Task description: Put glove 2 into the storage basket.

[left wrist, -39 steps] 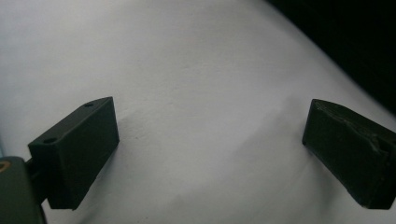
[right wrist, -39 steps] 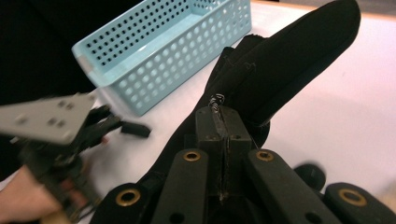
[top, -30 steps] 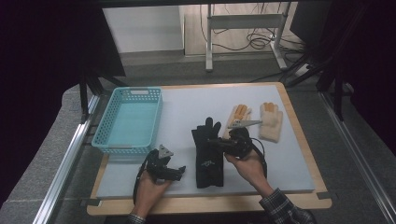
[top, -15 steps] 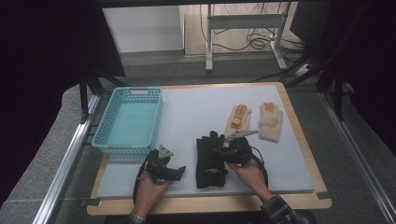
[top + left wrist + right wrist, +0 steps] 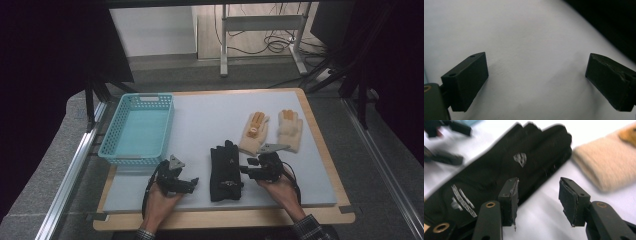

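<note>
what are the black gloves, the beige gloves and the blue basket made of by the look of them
Black gloves: probably a smooth synthetic fabric, matte, with pale printed marks. Beige gloves: look like fuzzy knit, with an orange patch that may be a grip coating. Blue basket: seemingly moulded plastic, given its perforated lattice walls and slight sheen.

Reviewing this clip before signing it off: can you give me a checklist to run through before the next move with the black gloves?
1. Right gripper free of the black gloves: ok; its jaws have just been opening, nothing between them.
2. Black gloves lying flat on the mat: ok.
3. Left gripper open and holding nothing: ok.
4. Basket with room inside: ok.
5. Beige gloves apart from the black gloves: ok.
6. Black gloves stacked evenly as a pair: cannot tell.
</note>
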Tool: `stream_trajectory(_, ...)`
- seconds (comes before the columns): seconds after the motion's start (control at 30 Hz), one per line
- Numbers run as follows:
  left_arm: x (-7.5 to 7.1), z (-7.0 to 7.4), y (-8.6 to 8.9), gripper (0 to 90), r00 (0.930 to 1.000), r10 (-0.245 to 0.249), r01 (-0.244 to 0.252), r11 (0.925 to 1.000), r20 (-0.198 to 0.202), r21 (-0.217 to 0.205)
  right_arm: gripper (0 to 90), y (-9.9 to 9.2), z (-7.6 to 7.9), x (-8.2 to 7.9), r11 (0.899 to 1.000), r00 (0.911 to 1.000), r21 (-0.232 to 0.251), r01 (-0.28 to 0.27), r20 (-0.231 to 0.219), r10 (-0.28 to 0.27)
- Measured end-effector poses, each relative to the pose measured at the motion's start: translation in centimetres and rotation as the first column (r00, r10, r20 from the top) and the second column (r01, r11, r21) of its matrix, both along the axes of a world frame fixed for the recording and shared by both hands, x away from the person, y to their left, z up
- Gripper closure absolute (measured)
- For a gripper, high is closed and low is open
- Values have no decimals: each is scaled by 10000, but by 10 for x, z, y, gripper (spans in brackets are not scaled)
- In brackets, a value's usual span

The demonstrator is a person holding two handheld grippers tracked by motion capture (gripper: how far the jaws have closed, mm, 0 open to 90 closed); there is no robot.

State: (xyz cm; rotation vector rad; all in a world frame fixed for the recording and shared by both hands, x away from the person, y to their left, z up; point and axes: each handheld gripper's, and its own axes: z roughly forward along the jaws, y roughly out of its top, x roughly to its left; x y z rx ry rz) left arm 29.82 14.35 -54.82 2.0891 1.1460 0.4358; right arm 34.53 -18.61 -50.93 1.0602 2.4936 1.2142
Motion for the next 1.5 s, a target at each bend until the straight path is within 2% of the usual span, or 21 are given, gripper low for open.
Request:
stream_trajectory(0.03, 0, 0, 0, 52, 10000, 0, 0, 10000, 0, 0, 499, 0, 0, 0, 10000, 10000, 0, 0, 0, 0)
stream_trajectory(0.07, -3, 1, 0, 52, 9999, 58, -60, 9998, 116, 210, 609, -2, -3, -4, 9999, 9999, -48, -149, 31, 149)
stream_trajectory(0.1, -3, 1, 2, 51, 10000, 51, -53, 9993, 62, 367, 671, -4, -4, -6, 9996, 9996, 21, -266, 14, 266)
stream_trajectory(0.17, -5, 0, 5, 48, 9999, 77, -73, 9993, -87, 375, 789, -6, -6, -10, 9990, 9990, -73, -438, -55, 438)
stream_trajectory(0.3, -8, 1, 11, 41, 9995, 254, -246, 9988, -188, 423, 883, -6, -11, -16, 9969, 9966, -55, -785, -261, 784)
stream_trajectory(0.33, -9, 0, 16, 36, 9990, 366, -358, 9988, -246, 345, 884, -5, -12, -17, 9961, 9958, -83, -883, -258, 880)
stream_trajectory(0.43, -9, -2, 21, 34, 9992, 271, -265, 9994, -293, 199, 886, 0, -17, -18, 9932, 9930, -226, -1145, -307, 1138)
stream_trajectory(0.53, -9, -2, 24, 34, 9995, 133, -126, 9996, -271, 253, 886, 6, -21, -18, 9912, 9915, -360, -1272, -329, 1260)
stream_trajectory(0.77, -8, -3, 29, 29, 9993, 262, -258, 9996, -271, 147, 886, 19, -23, -20, 9873, 9873, -256, -1567, -309, 1559)
stream_trajectory(0.97, -8, -3, 30, 29, 9993, 233, -230, 9997, -303, 108, 885, 40, -25, -22, 9798, 9799, -224, -1988, -241, 1982)
stream_trajectory(1.2, -8, -4, 31, 28, 9993, 227, -226, 9997, -300, 45, 877, 62, -26, -21, 9742, 9749, -363, -2228, -73, 2227)
stream_trajectory(1.5, -8, -4, 31, 28, 9993, 225, -224, 9997, -295, 34, 873, 75, -26, -20, 9726, 9740, -544, -2261, 2, 2265)
